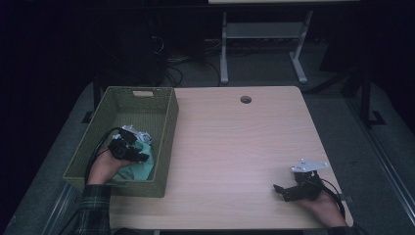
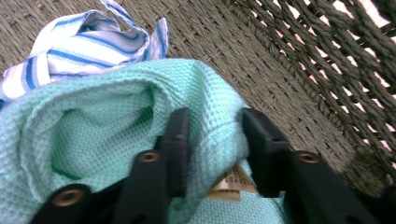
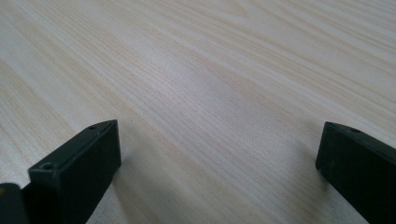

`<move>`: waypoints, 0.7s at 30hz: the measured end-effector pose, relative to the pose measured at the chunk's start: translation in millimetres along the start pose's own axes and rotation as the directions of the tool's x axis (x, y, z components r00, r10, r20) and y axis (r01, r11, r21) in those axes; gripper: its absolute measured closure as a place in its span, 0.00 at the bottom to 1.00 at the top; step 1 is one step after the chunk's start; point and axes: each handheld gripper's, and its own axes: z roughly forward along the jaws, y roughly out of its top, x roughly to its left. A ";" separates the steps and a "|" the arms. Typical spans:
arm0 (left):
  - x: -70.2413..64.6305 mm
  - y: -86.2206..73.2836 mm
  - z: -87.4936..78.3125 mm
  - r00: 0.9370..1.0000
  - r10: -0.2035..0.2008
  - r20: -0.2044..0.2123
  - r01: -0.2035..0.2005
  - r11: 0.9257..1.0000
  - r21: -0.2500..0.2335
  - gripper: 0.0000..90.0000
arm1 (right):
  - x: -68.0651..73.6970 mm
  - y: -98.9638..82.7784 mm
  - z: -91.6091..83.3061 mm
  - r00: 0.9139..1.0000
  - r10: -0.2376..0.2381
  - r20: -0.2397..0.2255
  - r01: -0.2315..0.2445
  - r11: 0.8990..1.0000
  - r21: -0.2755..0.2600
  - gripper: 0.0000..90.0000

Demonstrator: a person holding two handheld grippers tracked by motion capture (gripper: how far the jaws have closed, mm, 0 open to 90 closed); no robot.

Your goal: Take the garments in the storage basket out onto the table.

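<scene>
My left tool is down inside the green woven basket at the left edge of the worktop, jaws closed on a raised fold of the mint-green waffle-weave cloth. The fold is pinched between the two black pads, with a paper label showing just beneath. I grip a ridge rather than a flat area, since bunched fabric gives the pads something to bite. A blue-striped white cloth lies just behind the green one, touching it, on the basket floor. My right tool rests low over bare wood near the front right corner, jaws wide apart and holding nothing, parked clear of the basket.
</scene>
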 end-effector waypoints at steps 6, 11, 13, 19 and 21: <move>2.1 0.9 -4.9 0.999 -0.034 0.007 0.034 0.999 0.007 0.89 | 0.0 0.0 0.0 1.000 -0.001 0.000 0.001 1.000 0.000 0.00; 2.7 0.9 -12.6 0.999 -0.047 0.011 0.047 0.998 -0.049 0.91 | 0.2 0.0 0.1 1.000 0.001 0.000 -0.001 1.000 -0.001 0.00; 3.3 0.4 -15.6 0.999 -0.053 0.009 0.054 0.995 -0.080 0.91 | 0.1 0.0 0.1 1.000 0.001 -0.001 -0.001 1.000 -0.001 0.00; 5.0 -1.0 -25.7 0.998 -0.068 0.007 0.068 0.983 -0.168 0.91 | 0.0 0.0 0.1 1.000 0.001 -0.001 -0.001 1.000 -0.001 0.00; 5.9 -1.6 -29.7 0.997 -0.072 0.008 0.072 0.977 -0.199 0.91 | 0.0 0.1 0.0 1.000 0.001 -0.001 -0.001 1.000 -0.001 0.00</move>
